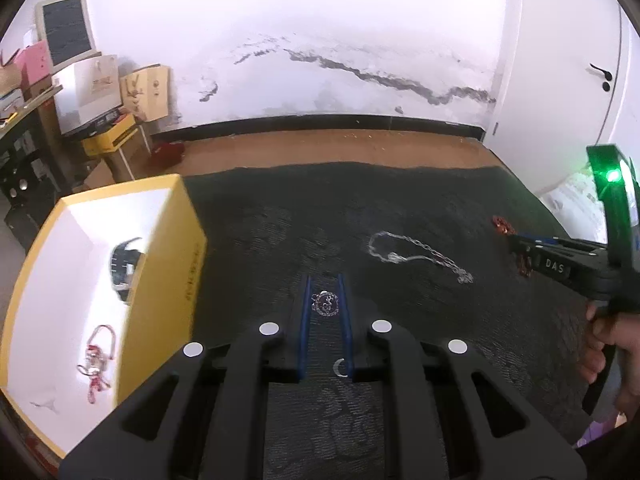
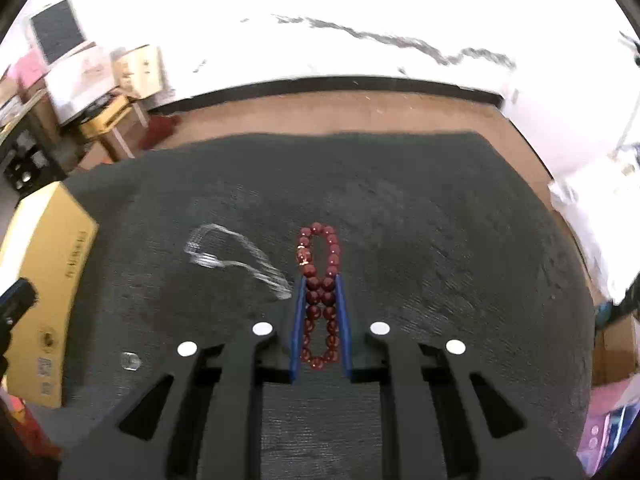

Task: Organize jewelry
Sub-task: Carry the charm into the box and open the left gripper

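Note:
In the left wrist view my left gripper is closed on a small round silver pendant held between its blue pads above the dark mat. A silver ring lies between the fingers further back. A silver chain necklace lies on the mat to the right. The yellow box at left holds a red-and-silver charm and a dark watch. In the right wrist view my right gripper is shut on a red bead bracelet. The chain lies to its left.
The mat lies on a wooden table against a white wall. Cardboard boxes and shelves stand at the far left. A small clear ring lies on the mat near the yellow box. The right gripper's body shows at the right edge.

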The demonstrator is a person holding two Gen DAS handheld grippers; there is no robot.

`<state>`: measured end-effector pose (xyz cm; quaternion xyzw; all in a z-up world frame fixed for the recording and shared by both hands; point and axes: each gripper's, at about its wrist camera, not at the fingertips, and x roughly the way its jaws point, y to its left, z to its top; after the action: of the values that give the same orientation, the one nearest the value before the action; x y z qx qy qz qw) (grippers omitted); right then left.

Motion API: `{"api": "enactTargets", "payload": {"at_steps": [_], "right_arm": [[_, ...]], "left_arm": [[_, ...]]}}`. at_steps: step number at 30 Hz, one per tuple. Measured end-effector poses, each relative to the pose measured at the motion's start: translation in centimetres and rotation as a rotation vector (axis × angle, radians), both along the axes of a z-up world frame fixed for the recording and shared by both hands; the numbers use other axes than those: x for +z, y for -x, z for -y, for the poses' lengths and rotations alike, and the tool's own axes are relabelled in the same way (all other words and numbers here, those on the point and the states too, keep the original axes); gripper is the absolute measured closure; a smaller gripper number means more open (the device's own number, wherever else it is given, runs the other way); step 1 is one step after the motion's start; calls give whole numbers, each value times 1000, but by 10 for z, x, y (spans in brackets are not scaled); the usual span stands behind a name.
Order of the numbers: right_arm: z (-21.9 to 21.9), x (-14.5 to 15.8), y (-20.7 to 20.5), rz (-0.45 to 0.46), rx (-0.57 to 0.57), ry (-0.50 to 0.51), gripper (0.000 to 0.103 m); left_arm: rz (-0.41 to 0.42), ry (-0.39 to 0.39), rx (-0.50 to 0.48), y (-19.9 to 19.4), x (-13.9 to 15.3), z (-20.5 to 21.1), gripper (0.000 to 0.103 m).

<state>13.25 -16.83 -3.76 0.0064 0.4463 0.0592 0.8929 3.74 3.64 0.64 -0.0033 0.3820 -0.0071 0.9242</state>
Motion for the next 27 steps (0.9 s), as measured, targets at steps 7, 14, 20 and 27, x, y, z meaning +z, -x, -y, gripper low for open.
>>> {"api": "enactTargets", "payload": {"at_steps": [7, 14, 20, 27], "right_arm": [[-85, 49, 13, 58, 151, -42, 88], [-183, 85, 40, 105, 321, -62, 88], [-269, 102, 62, 120, 452, -78, 88], [-351, 100, 80, 107, 585, -76, 88]], "left_arm": [[22, 18, 92, 14, 28, -60, 90], [39, 37, 223, 35, 42, -144, 90], [4, 20, 325, 51, 27, -201, 90], [-94, 8, 427, 62, -11, -260, 90]]}}
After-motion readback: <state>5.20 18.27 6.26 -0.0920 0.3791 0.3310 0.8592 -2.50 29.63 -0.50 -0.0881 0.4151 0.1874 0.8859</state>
